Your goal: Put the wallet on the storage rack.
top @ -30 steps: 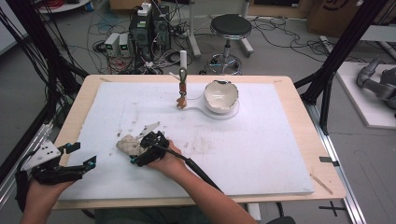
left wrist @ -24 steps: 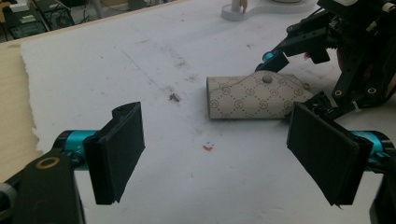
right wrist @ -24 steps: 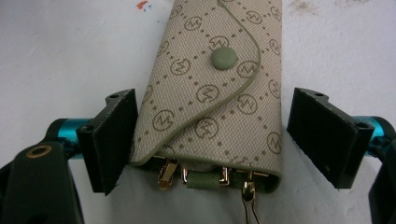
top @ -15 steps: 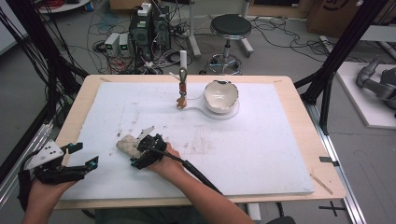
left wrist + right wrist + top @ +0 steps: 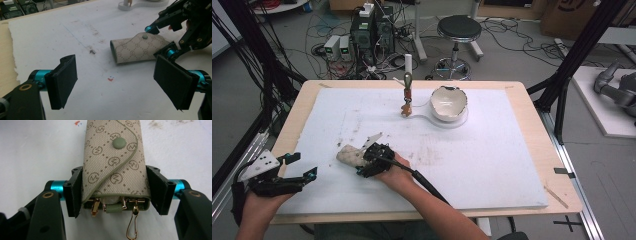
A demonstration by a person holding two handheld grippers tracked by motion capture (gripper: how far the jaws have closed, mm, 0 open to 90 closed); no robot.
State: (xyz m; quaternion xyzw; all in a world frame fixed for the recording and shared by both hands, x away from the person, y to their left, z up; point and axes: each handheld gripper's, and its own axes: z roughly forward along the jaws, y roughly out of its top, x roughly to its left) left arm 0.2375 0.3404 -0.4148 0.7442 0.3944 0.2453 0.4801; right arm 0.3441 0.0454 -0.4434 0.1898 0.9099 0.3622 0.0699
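With the right gripper (image 5: 113, 192) just clamped shut on the key pouch (image 5: 113, 162) at the mat's (image 5: 492, 150) seven o'clock and the left gripper (image 5: 120, 85) open, the dangling hooks (image 5: 132, 225) might snag when lifted

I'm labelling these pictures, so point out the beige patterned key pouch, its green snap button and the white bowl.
beige patterned key pouch (image 5: 113, 173), right gripper view, fabric flap.
green snap button (image 5: 119, 143), right gripper view, centre.
white bowl (image 5: 449, 102), high view, inner wall.

Grey floor (image 5: 512, 55) strewn with cables; black stool (image 5: 458, 27) stood behind the wooden table (image 5: 302, 107); electronics boxes (image 5: 371, 31) nearby.
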